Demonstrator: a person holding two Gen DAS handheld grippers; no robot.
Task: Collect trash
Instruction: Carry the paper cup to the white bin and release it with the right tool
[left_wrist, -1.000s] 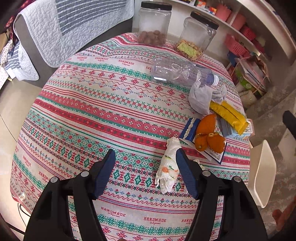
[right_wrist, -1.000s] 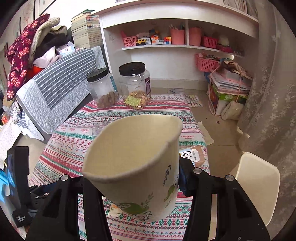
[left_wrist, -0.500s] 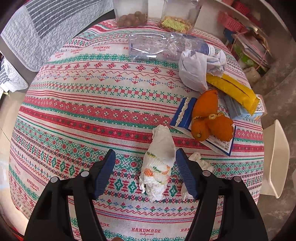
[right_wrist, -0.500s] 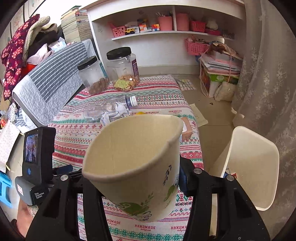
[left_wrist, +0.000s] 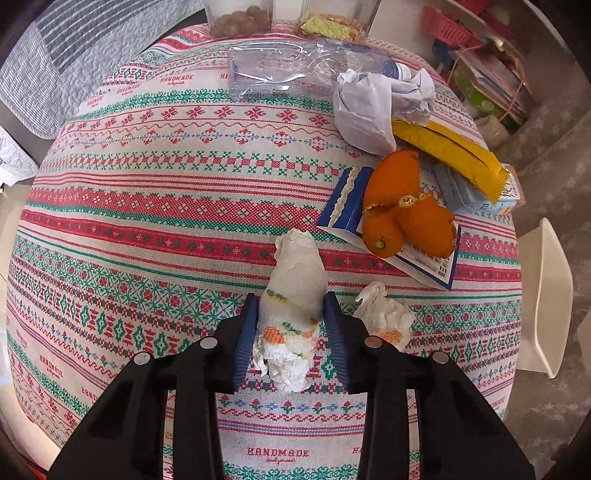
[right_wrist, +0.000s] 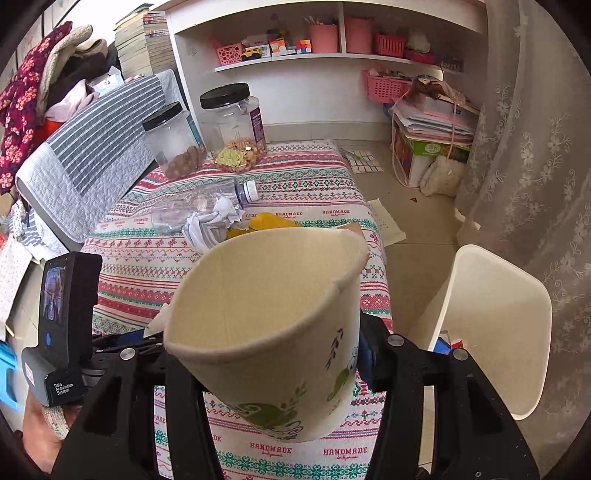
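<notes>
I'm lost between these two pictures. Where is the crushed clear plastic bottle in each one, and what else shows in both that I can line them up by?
Left wrist view: the plastic bottle lies on its side at the top centre, at the tablecloth's far end.
Right wrist view: it lies left of centre, above the paper cup, cap pointing right.
Shared landmark: the crumpled white paper right beside the bottle.

I'm over the patterned tablecloth (left_wrist: 155, 206): crumpled napkin (left_wrist: 295, 284) near, tissue wad (left_wrist: 384, 314) right of it, orange peels (left_wrist: 402, 206) on a leaflet (left_wrist: 343, 199), far off a crushed bottle (left_wrist: 288, 70) and two jars (right_wrist: 207, 133).
</notes>
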